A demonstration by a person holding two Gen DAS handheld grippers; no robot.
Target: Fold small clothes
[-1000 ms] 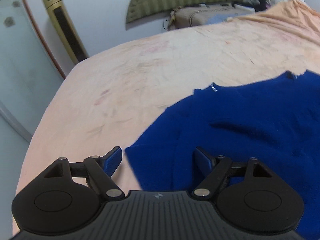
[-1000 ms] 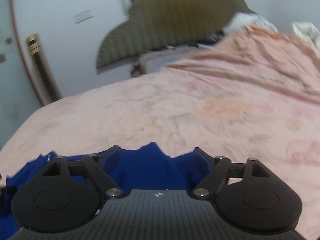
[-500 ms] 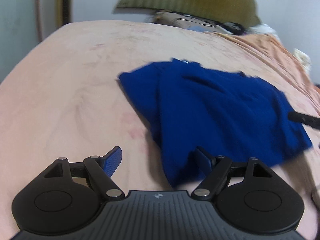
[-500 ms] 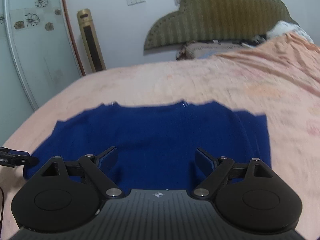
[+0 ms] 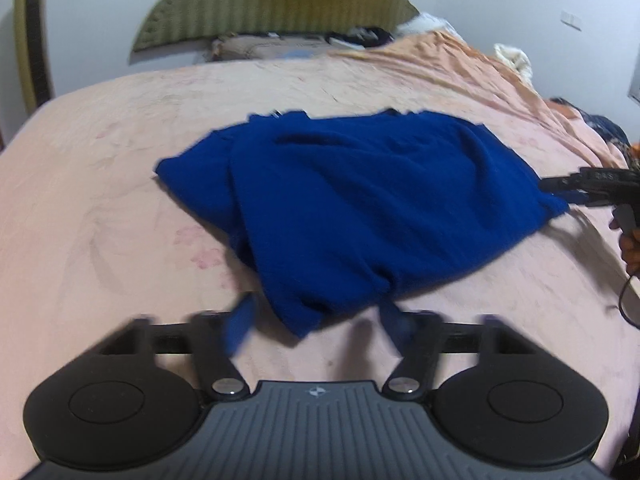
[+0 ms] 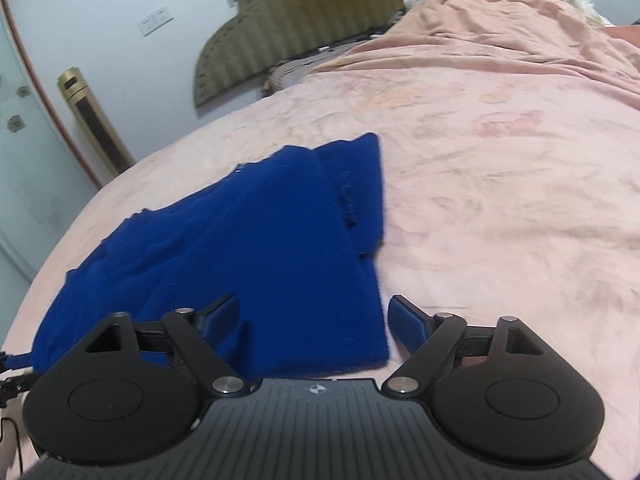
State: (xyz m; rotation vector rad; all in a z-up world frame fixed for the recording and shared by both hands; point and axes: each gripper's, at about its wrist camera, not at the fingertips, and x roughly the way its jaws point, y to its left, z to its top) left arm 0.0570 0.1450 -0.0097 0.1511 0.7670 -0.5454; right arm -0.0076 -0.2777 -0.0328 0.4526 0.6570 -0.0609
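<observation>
Left wrist view looks low across the bed [image 5: 100,184], blue garment [image 5: 360,200] just ahead of its jaws; right wrist view faces it from the opposite corner, garment [image 6: 248,248] between its jaws; both share the headboard [image 5: 272,4].

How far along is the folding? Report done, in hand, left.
Done: the blue garment lies on the bed with a sleeve folded in. In hand: nothing; left gripper and right gripper are open. Left: further folds.
</observation>
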